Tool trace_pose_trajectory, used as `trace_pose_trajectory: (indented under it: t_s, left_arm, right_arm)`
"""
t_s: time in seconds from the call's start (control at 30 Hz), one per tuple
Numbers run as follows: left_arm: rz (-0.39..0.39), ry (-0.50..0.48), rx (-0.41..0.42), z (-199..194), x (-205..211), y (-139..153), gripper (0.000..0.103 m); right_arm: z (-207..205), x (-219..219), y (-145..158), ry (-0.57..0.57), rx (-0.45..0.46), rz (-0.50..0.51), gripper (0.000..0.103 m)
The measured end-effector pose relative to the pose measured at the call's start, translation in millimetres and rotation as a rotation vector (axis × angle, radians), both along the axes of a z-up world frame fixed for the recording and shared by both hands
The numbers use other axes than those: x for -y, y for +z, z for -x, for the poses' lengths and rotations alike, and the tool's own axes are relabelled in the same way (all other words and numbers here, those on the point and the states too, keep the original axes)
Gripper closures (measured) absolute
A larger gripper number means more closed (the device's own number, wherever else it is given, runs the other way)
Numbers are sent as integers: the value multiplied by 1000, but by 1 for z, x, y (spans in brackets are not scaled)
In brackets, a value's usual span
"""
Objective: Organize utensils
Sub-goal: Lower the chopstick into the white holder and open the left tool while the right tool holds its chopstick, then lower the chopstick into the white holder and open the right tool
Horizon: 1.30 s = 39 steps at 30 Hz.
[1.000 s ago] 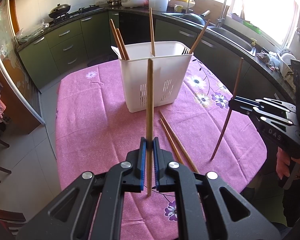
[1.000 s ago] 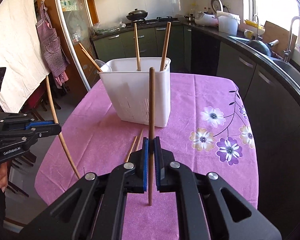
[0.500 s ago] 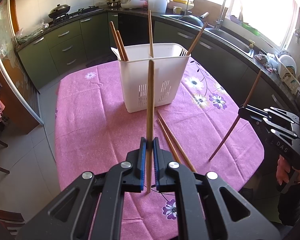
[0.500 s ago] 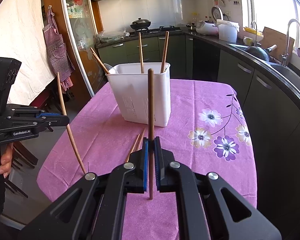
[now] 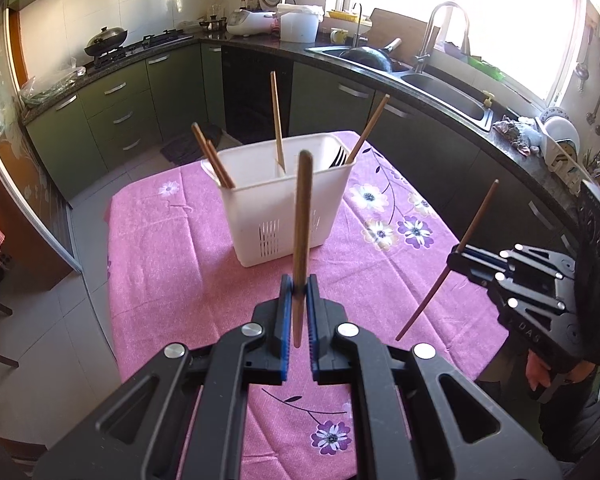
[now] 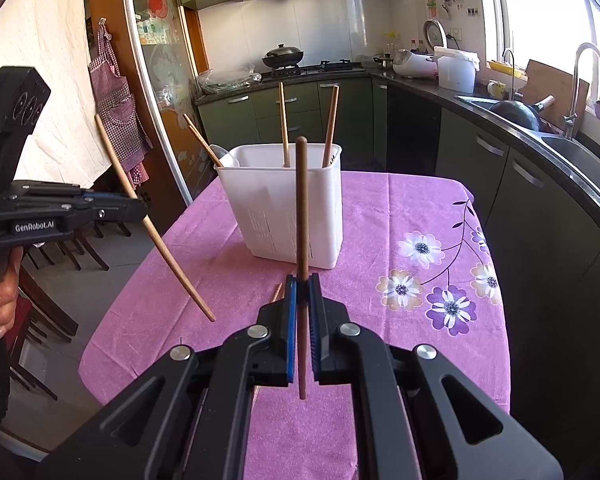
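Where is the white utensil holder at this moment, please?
The white utensil holder stands on the pink tablecloth, centre in both views, beyond the left gripper and right gripper.

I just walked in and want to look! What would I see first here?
Probably the two black grippers, each pinching one wooden chopstick upright: the left gripper with its chopstick, and the right gripper with its chopstick. Behind them, a white utensil basket holding more chopsticks stands on the pink flowered tablecloth.
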<state>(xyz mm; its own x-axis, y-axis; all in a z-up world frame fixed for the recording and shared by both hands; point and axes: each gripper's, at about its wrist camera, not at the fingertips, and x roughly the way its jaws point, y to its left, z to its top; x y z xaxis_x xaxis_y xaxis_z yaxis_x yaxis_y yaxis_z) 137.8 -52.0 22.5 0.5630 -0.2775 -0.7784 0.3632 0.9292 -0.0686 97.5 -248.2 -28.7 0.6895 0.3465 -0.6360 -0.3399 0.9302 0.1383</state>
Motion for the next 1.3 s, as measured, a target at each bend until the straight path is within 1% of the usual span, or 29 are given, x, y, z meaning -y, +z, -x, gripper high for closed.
trace_pose_trajectory:
  t_s: [0.13, 0.37, 0.47, 0.5, 0.53, 0.6, 0.73, 0.8, 0.9, 0.97, 1.03, 1.1, 1.17, 1.2, 1.3]
  left_arm:
    - [28, -12, 22, -18, 6, 32, 96]
    - [33, 22, 148, -42, 14, 96, 96]
    - [23, 48, 202, -54, 17, 113, 96]
    - [9, 61, 219, -58, 19, 116, 96]
    - [-6, 74, 234, -64, 21, 116, 96]
    - [-29, 94, 229, -76, 25, 109, 96]
    - [-51, 115, 169, -96, 28, 79, 96]
    - [-69, 126, 150, -101, 28, 65, 96]
    - [-88, 117, 123, -102, 30, 47, 96]
    - [-90, 110, 114, -99, 29, 40, 94]
    - [-89, 109, 113, -94, 26, 37, 89]
    - [-66, 108, 117, -85, 21, 39, 84]
    - [-57, 111, 143, -72, 15, 43, 80]
    - [-55, 112, 157, -64, 12, 44, 77]
    - [-43, 104, 174, -42, 5, 47, 73]
  right_arm:
    - [-1, 1, 0, 3, -1, 0, 97]
    - [-5, 7, -4, 1, -13, -11, 96]
    - [-6, 9, -6, 2, -15, -16, 97]
    - [-6, 9, -6, 4, -15, -17, 96]
    - [-6, 9, -6, 5, -15, -18, 96]
    - [-7, 9, -4, 9, -11, -21, 96]
    - [-8, 10, 10, 13, 21, -27, 96]
    - [-9, 8, 20, 18, 38, -32, 96]
    - [-11, 4, 38, 27, 73, -39, 97]
    - [-15, 1, 51, 20, 106, -45, 97]
    - [-19, -2, 65, 12, 140, -51, 97]
    - [-27, -7, 79, 13, 169, -65, 96]
    - [-34, -10, 93, 12, 200, -85, 97]
    - [-37, -12, 101, 15, 224, -97, 97]
    - [-50, -18, 125, 12, 288, -122, 96]
